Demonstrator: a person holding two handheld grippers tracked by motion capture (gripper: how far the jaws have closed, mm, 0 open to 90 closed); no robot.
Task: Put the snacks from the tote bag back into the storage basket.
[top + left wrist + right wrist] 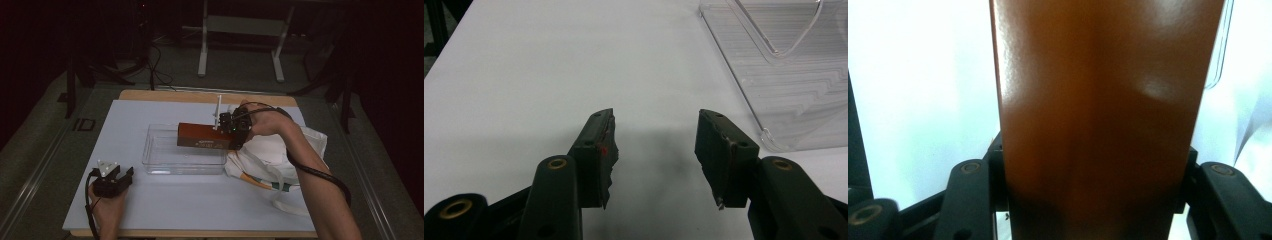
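A long red-brown box (202, 136) hangs level over the right end of a clear plastic bin (165, 167), held at its right end by my right gripper (234, 131). In the right gripper view the box (1098, 120) stands between both jaws, which press on its sides. My left gripper (116, 179) rests on the white table near the front left corner, jaws open. In the left gripper view my left gripper (655, 150) has nothing between its fingers, and the bin's corner (774, 95) lies ahead to the right.
A white cloth tote bag (272, 160) with coloured print lies crumpled right of the bin, under my right forearm. The white tabletop (125, 120) ends at a wooden edge in front. Table legs and cables stand on the dark floor behind.
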